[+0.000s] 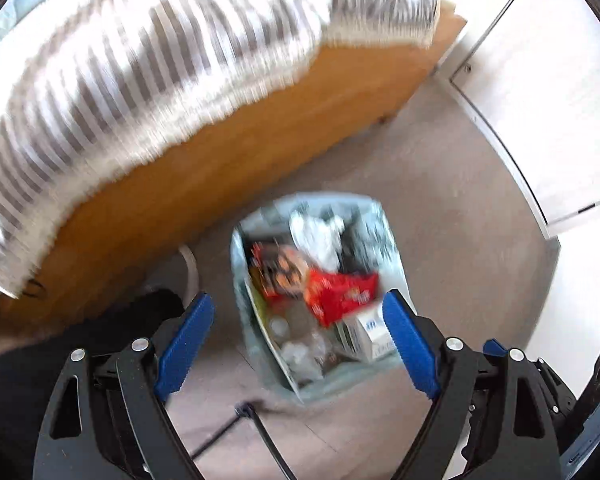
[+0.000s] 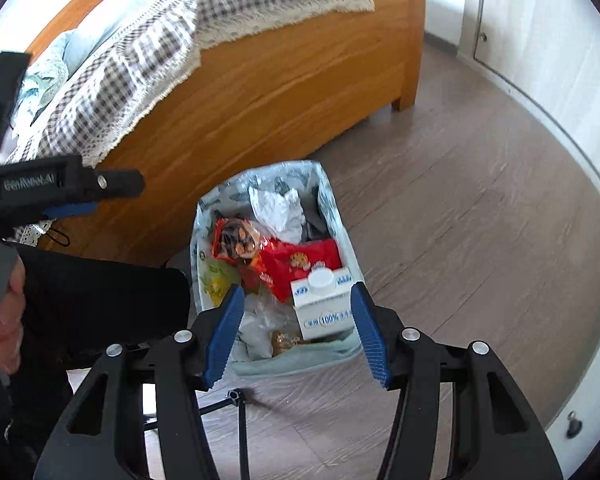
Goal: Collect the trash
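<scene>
Where wood-grain plank flooring (image 2: 460,208) is meeting white cabinet doors (image 2: 548,40) along the far side, standing on that floor: a bin lined with a printed plastic bag (image 2: 324,196), just beside the orange-brown wooden bed frame (image 2: 284,92). Draping over the frame: a brown-and-white checked bedspread (image 2: 148,56) with a lace-like fringed edge. Lying on the planks just in front of the bin: thin black tripod legs (image 2: 236,396).

Filling the bag to the rim: a white boxy milk carton (image 2: 324,308) with a round screw cap, sitting upright at the near right corner; crinkled red snack wrappers (image 2: 296,260), glossy; crumpled white paper (image 2: 276,208) toward the back; clear, soft plastic film (image 2: 260,320) at the near left.

Hovering above the bin, spread wide and holding nothing: right gripper (image 2: 298,334), blue ribbed pads (image 2: 224,336) on black arms. Likewise spread and gripping nothing over the same bin: left gripper (image 1: 298,342), its own view showing heavy motion blur. Showing at the left edge of the right view: a bare hand (image 2: 8,316) grasping the left gripper's handle.
</scene>
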Motion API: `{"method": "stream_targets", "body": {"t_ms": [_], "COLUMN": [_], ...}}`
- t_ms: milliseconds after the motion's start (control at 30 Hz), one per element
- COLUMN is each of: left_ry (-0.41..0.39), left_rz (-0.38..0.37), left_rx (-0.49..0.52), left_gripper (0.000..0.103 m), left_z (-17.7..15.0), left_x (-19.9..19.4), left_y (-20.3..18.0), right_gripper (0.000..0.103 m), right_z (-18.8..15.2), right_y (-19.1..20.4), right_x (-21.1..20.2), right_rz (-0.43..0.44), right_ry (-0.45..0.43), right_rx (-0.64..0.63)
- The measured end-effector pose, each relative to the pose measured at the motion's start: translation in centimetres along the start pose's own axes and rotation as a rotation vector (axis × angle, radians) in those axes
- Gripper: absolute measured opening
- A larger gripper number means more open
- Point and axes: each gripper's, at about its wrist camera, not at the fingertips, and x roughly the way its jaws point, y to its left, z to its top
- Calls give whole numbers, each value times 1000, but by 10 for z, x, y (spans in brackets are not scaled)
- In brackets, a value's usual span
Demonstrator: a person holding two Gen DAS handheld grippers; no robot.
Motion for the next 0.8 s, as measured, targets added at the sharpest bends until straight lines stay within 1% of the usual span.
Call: {"method": "stream_targets", "body": {"t_ms": [67,167,333,433,600,700,800], "left_ry": [-31,-97,-242,-343,-504,-569,-637], "left_rz": [-23,-67,-39,-17,69,134,195], "left_rx": [-8,-50,-63,-105,-237,-285,-330], "left_gripper": [84,84,84,84,87,87,88], "left_z": [6,14,25,23,5,-11,-35], "left_x": [-17,-48,-116,-167,-244,-285,-326], "left_y": [5,19,47,76,134,170,204], "right_gripper": [54,54,55,57,57,58,62], "right_z": [7,21,47,63,85,92,96], "right_y": [9,26,59,88,147,188,232], "right_x": [-7,-24,-55,-71,-94,-109,-124], "right_rz": [-15,-29,-29,-19,27,48,101], "right_ry": [-16,-66,-153,-212,-286,-329,-373], "right_rx": [-29,-84,-159,-216,-316,-390,-449]}}
